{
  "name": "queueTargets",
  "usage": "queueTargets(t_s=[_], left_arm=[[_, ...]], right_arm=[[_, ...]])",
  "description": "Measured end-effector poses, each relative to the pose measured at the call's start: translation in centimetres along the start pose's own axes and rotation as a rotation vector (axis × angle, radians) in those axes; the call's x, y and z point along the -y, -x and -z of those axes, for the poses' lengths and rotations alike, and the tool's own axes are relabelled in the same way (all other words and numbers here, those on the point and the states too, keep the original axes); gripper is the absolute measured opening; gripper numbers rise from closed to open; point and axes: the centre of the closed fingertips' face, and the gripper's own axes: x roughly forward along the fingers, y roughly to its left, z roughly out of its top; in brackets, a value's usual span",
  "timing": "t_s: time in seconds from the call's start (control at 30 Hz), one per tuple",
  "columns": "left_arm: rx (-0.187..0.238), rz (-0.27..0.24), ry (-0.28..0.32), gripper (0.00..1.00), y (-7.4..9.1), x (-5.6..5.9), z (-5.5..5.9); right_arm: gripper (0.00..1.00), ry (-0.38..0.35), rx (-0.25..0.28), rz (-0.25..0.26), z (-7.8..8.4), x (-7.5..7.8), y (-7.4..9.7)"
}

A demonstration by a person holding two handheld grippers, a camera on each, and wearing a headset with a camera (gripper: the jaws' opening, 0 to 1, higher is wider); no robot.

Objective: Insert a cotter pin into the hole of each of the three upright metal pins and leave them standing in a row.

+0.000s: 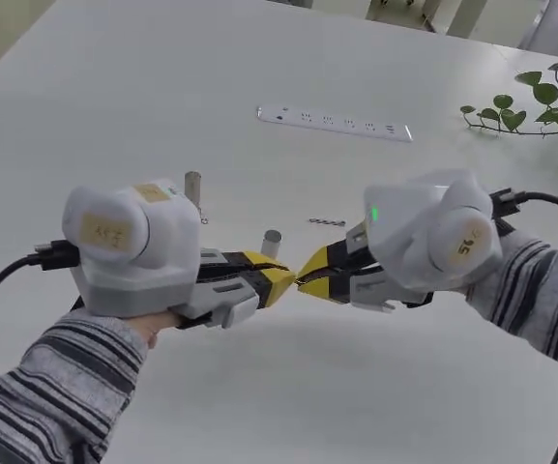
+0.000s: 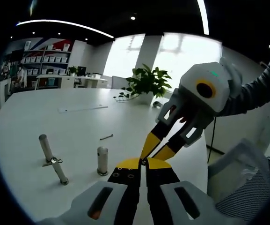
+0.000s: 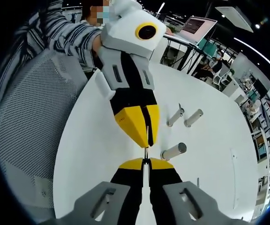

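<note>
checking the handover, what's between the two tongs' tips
A thin metal cotter pin bridges the left tongs and right tongs, seen in the right gripper view.

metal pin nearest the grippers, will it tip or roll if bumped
The nearest metal pin stands tall on a narrow end, so a nudge would probably topple it. Being round, it would likely roll on the smooth table. It looks metallic, so probably stiff and heavyish.

Upright pins [image 2: 102, 160] ahead, open tabletop [image 1: 288, 387] around
</note>
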Motion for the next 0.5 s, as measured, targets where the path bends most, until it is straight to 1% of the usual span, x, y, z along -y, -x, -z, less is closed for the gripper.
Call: queueTargets(t_s=[0.2,0.27,0.37,0.43,0.5], left_arm=[[-0.004,-0.003,0.019,0.00,0.0,-0.1,0.1],[-0.006,-0.012,0.014,0.00,0.0,-0.2,0.2],[-0.007,-0.028,-0.002,0.01,-0.1,-0.4,0.2],[-0.002,-0.039,-0.006,0.03,-0.1,-0.6,0.2],[0.008,-0.061,-0.016,0.08,-0.1,-0.9,0.0]], right_arm=[[0.00,0.012,-0.010,0.004,0.1,0.0,0.0],[0.00,0.016,-0.015,0.012,0.2,0.1,0.0],[0.00,0.022,-0.039,0.022,0.5,0.3,-0.1],[0.00,0.020,-0.051,0.027,0.7,0.4,-0.1],[0.00,0.016,-0.076,0.037,1.2,0.7,-0.1]])
